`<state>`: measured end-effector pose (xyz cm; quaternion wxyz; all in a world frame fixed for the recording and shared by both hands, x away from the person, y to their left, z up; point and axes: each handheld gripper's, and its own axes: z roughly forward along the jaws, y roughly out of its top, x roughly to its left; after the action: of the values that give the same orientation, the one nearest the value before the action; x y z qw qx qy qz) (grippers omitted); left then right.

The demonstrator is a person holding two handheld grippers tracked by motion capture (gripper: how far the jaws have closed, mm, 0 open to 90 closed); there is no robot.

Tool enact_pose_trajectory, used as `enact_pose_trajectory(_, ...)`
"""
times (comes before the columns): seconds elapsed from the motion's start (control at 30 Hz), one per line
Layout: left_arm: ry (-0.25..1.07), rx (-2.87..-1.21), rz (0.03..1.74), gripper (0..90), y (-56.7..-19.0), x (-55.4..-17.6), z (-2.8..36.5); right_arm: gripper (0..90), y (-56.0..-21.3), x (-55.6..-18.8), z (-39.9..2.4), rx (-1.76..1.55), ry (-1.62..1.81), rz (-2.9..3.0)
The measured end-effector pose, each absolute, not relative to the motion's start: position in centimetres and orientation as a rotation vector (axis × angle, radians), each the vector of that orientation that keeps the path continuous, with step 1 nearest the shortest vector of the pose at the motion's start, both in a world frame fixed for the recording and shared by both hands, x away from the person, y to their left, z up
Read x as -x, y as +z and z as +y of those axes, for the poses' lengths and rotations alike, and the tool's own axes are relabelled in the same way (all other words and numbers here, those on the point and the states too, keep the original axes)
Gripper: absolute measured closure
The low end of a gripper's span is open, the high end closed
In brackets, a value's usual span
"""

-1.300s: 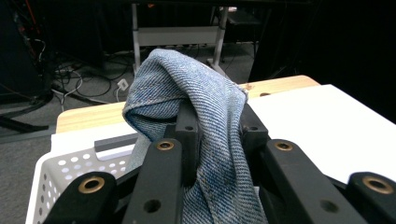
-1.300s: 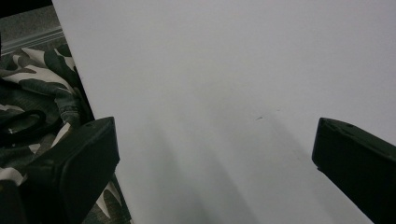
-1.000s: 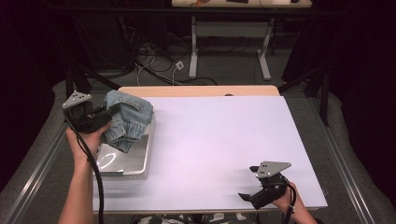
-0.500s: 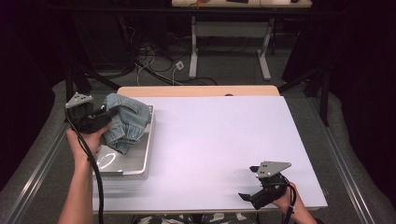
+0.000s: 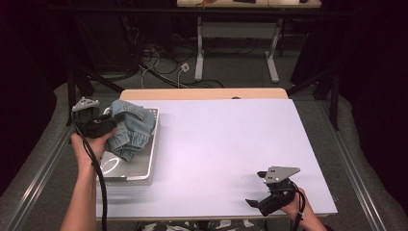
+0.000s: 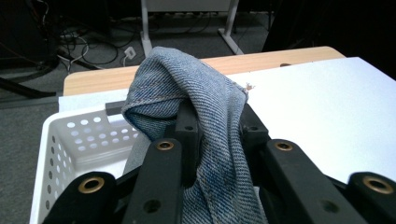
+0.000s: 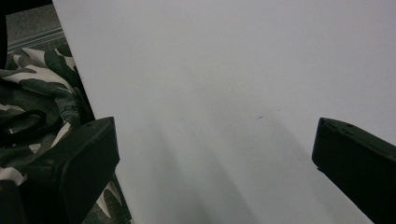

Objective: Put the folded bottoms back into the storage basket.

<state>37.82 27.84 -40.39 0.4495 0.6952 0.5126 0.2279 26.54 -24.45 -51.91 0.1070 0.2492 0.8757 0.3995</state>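
Observation:
A crumpled piece of blue denim hangs over a white perforated basket at the table's left edge. My left gripper is shut on it from the left side. In the left gripper view the black jaws pinch a fold of the denim, which drapes over my left gripper, with the basket below and to the left. My right gripper rests near the front right of the white table. It is open, and in its own view my right gripper has bare tabletop between the jaws.
Beyond the white sheet runs a wooden table edge. Cables and desk legs lie on the floor behind it. Camouflage trousers show past the table's near edge. A cable trails along the left forearm.
The left gripper with the denim has shifted slightly nearer and lower over the basket. The right gripper has stayed still.

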Motion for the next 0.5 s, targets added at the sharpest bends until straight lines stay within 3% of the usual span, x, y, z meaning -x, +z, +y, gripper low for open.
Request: enact_pose_trajectory(0.5,0.527,-1.773,1.305,75.2,-42.1,-38.8,27.6,0.5,-51.9,-26.5,-24.4,-0.731,1.176,2.58)
